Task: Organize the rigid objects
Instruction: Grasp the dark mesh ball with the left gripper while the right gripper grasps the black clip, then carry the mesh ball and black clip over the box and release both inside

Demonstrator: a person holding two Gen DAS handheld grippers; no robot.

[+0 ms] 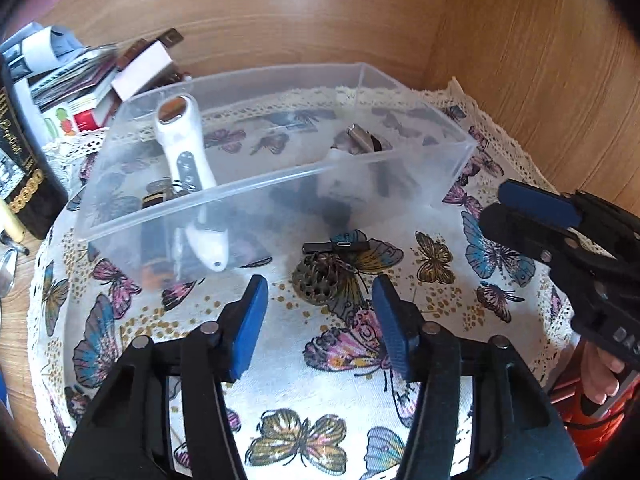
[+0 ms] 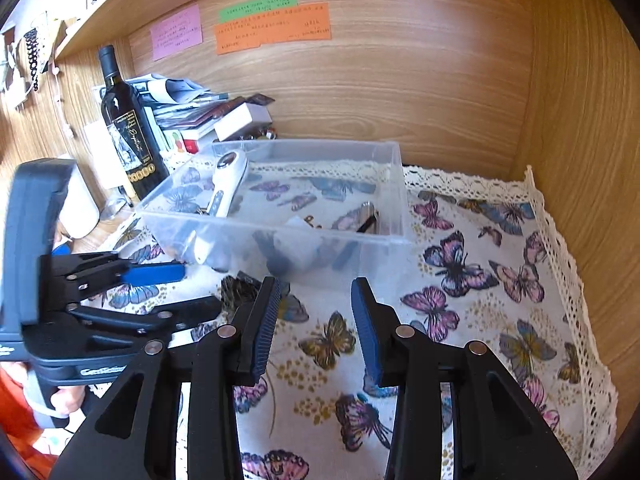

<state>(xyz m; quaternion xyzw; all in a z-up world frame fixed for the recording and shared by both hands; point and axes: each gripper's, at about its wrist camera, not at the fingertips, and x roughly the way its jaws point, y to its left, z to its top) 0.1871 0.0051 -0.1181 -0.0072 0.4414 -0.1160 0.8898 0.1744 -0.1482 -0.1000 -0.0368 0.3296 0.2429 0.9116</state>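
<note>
A clear plastic box (image 1: 448,168) stands on the butterfly cloth and also shows in the right wrist view (image 2: 394,200). It holds a white handheld device (image 1: 188,164), a metal piece (image 1: 362,140) and several dark items. In front of the box lie a small black adapter (image 1: 334,246) and a round bronze filigree piece (image 1: 318,280). My left gripper (image 1: 320,312) is open and empty, just short of the bronze piece. My right gripper (image 2: 314,312) is open and empty over the cloth; it also shows in the left wrist view (image 1: 536,208).
A dark wine bottle (image 2: 128,124) and a pile of books and papers (image 2: 200,116) stand left of the box. Wooden walls close the back and the right. The lace-edged cloth (image 2: 480,280) covers the shelf. Coloured notes (image 2: 272,28) hang on the back wall.
</note>
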